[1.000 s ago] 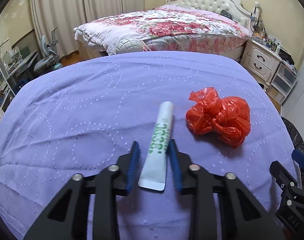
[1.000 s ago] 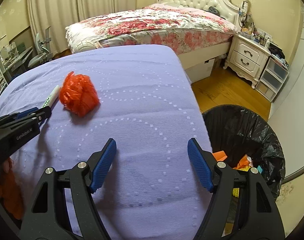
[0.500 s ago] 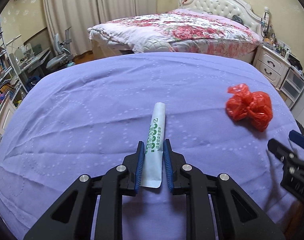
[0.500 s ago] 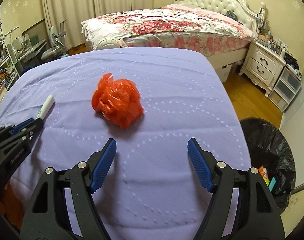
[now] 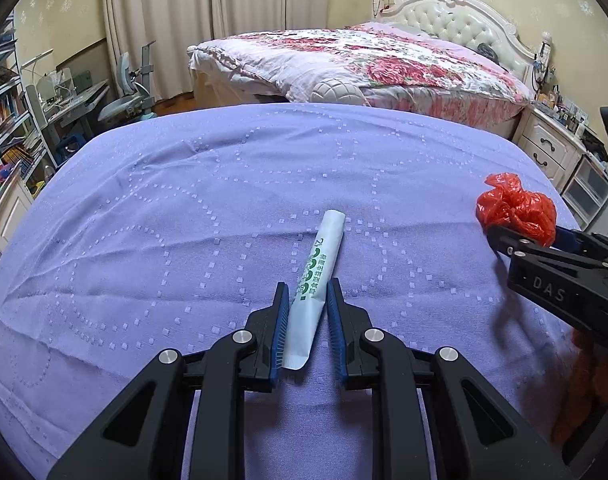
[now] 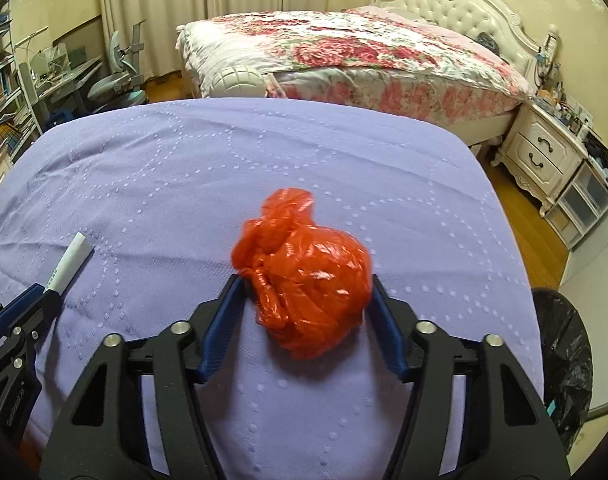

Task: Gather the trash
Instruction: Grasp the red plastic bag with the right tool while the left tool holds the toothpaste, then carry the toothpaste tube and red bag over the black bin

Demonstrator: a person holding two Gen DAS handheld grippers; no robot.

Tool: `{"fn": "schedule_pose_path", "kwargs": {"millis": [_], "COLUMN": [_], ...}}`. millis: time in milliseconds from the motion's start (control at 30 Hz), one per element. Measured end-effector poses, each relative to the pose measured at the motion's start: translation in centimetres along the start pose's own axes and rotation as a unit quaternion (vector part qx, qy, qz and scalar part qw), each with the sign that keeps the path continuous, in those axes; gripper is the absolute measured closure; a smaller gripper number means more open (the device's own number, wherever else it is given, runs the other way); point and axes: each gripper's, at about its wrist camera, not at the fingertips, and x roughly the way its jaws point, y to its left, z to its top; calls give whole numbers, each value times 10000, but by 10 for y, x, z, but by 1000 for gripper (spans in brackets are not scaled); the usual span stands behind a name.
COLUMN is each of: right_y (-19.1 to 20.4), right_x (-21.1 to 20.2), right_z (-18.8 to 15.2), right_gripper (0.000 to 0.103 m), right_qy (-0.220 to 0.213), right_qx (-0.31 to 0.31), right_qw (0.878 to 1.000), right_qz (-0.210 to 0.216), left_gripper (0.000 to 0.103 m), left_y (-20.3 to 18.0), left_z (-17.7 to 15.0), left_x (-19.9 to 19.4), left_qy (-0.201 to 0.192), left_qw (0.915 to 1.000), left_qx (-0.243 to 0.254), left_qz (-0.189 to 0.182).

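A white tube with green print [image 5: 323, 256] lies on the purple cloth [image 5: 184, 200], its flat end clamped between the blue pads of my left gripper [image 5: 307, 285], which is shut on it. In the right wrist view the tube [image 6: 70, 264] and left gripper [image 6: 32, 300] sit at the far left. A crumpled red plastic bag [image 6: 307, 280] rests on the cloth [image 6: 144, 184] between the fingers of my right gripper [image 6: 305, 280]. Its jaws are closing, and both pads touch the bag's sides. The left wrist view shows the bag [image 5: 515, 208] and right gripper [image 5: 523, 234] at the right edge.
A bin lined with a black bag [image 6: 563, 360] stands on the floor off the cloth's right edge. Beyond the cloth are a floral bed [image 5: 363, 60], a white nightstand [image 6: 543, 152] and a desk with a chair [image 5: 124, 96] at the left.
The left gripper's pads have closed onto the tube. The right gripper has swung left from near the bin to the red bag, and its jaws have narrowed around it.
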Motion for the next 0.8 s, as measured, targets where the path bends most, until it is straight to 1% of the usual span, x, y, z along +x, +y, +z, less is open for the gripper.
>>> {"fn": "schedule_pose_path", "kwargs": {"millis": [33, 67, 133, 367, 800], "right_y": [1, 2, 5, 6, 2], "right_x": [0, 0, -2, -14, -49], "right_z": [0, 1, -1, -14, -57], "right_gripper": [56, 60, 64, 66, 66], "right_qy": [7, 7, -5, 1, -73], "right_qx": [7, 11, -6, 15, 49], "right_qw": [10000, 10000, 10000, 9998, 9995], "right_qz": [33, 72, 79, 188, 295], "left_gripper": [82, 82, 82, 82, 83], "left_y": [0, 1, 2, 1, -14], "left_z": [0, 0, 0, -1, -19], "left_x": [0, 0, 0, -3, -17], "left_qy": [0, -1, -4, -16, -57], "left_qw": [10000, 10000, 10000, 10000, 9997], "left_qx": [-10, -15, -17, -4, 167], "left_qz": [-10, -16, -19, -45, -186]}}
